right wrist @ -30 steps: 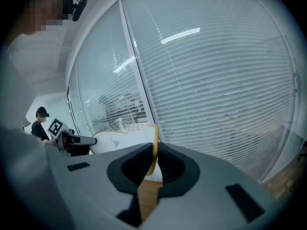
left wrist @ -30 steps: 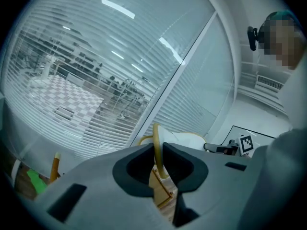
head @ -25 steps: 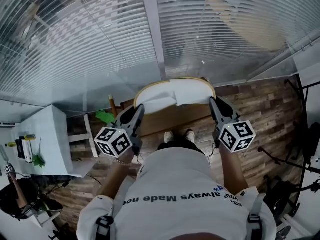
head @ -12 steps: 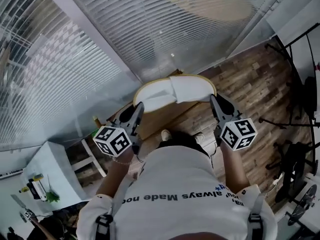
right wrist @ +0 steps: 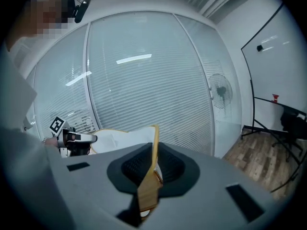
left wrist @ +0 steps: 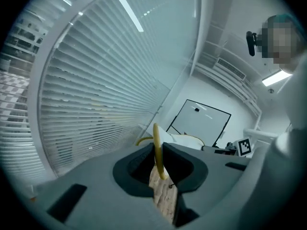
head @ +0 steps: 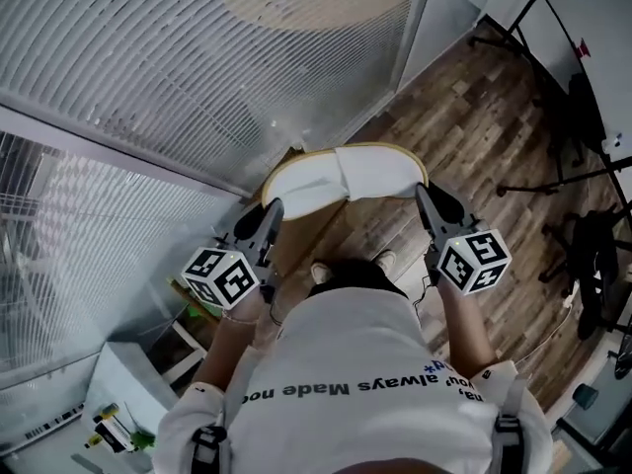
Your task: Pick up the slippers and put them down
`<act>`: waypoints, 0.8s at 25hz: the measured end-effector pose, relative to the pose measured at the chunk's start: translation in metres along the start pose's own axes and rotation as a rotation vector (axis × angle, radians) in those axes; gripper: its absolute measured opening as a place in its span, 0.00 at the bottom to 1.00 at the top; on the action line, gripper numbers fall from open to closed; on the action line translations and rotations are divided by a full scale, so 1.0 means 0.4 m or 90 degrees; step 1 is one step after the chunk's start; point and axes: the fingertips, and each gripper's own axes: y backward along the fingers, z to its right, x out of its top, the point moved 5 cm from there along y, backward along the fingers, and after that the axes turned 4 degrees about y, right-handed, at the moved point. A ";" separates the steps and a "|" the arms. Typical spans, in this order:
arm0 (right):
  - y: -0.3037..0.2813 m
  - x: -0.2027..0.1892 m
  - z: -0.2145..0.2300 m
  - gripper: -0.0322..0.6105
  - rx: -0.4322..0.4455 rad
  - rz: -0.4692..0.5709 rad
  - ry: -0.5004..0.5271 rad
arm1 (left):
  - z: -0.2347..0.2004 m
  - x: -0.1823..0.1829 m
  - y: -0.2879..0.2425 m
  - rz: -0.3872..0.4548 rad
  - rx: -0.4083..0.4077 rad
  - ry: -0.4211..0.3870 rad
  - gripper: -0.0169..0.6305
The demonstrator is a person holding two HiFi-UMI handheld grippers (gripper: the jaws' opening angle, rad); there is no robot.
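Since a moment ago the whole room has swung round. Now the wall of blinds (head: pixel 178 57) fills the left and top, and more wood floor (head: pixel 474 117) shows on the right. My left gripper (head: pixel 271 213) is squeezed tight on the thin, yellow-edged sole at the left end of the slippers (head: pixel 346 178). The slippers hang in the air between both grippers, in front of the person and high above the floor. My right gripper (head: pixel 425 196) is pinched on the right end the same way. So I think the picking up is done. The putting down is still left, and I cannot yet see where they should go.
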 end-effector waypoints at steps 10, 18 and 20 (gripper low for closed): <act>0.216 -0.036 0.247 0.11 -0.129 0.029 -0.042 | 0.199 -0.069 -0.278 -0.074 -0.106 -0.035 0.11; 0.427 -0.096 0.424 0.11 -0.237 0.049 -0.067 | 0.381 -0.189 -0.492 -0.131 -0.193 -0.054 0.11; 0.478 -0.116 0.465 0.11 -0.270 0.056 -0.078 | 0.429 -0.220 -0.545 -0.145 -0.217 -0.062 0.11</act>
